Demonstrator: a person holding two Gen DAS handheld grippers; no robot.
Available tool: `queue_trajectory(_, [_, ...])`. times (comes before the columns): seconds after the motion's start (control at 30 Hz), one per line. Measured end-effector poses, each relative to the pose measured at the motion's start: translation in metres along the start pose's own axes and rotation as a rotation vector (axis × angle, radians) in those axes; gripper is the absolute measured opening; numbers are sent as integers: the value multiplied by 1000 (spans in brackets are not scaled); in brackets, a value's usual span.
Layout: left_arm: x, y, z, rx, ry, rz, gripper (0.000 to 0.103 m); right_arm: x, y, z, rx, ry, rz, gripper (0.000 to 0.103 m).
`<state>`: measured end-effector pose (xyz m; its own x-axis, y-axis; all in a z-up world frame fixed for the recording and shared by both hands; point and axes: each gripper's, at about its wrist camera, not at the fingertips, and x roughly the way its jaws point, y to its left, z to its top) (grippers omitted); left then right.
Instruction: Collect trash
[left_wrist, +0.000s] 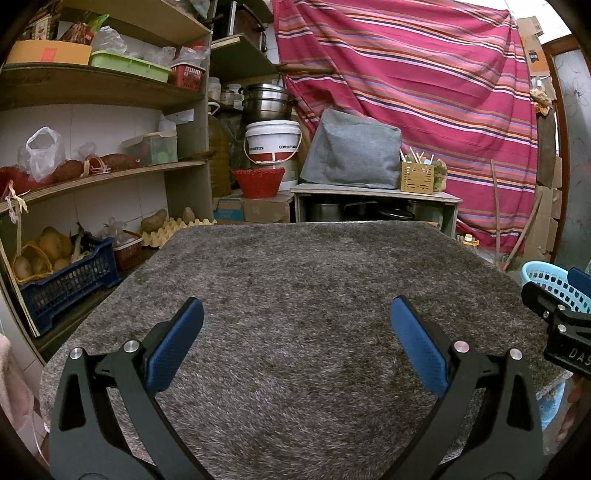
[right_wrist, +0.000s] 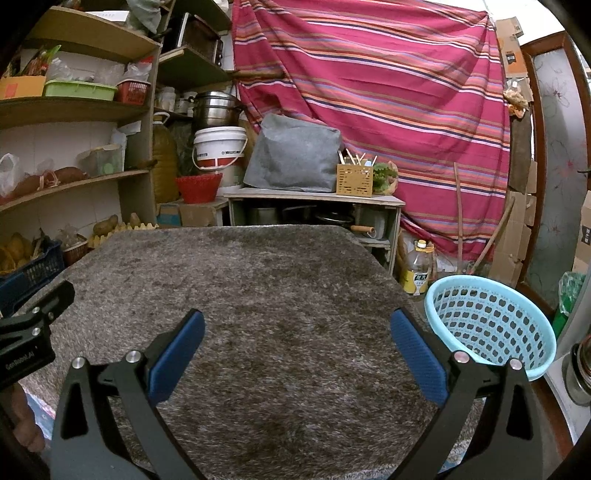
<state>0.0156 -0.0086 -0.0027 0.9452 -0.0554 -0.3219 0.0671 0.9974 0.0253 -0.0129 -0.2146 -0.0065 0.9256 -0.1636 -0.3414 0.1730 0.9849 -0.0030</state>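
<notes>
Two grippers hang above one grey shaggy mat, and both are released: the left gripper has its two blue-padded fingers spread wide with nothing between them, and the right gripper stands the same way, jaws apart and empty. No trash shows on the mat in either view. One light blue basket with a perforated wall sits just off the mat's right edge, beside the right gripper's right finger; its inside shows only bare plastic. From the left wrist view the same basket peeks in at the mat's right edge, partly hidden by the right gripper's black frame. Beyond the mat's far edge stands one low cabinet carrying one grey cloth cover and one small wooden box of sticks. To the left of the mat are wooden shelves, with one dark blue crate of potatoes on the lowest level and one egg tray near the mat's far left corner. One white bucket sits above one red bowl behind the mat. One striped red cloth hangs behind everything. One oil bottle stands on the floor between the cabinet and the basket.
</notes>
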Motion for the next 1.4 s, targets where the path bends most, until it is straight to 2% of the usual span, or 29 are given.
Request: queue_trajectory(1.4, [1,5,2,-12,2,2,98,-1,-2,-2,-7,-3,-2,99])
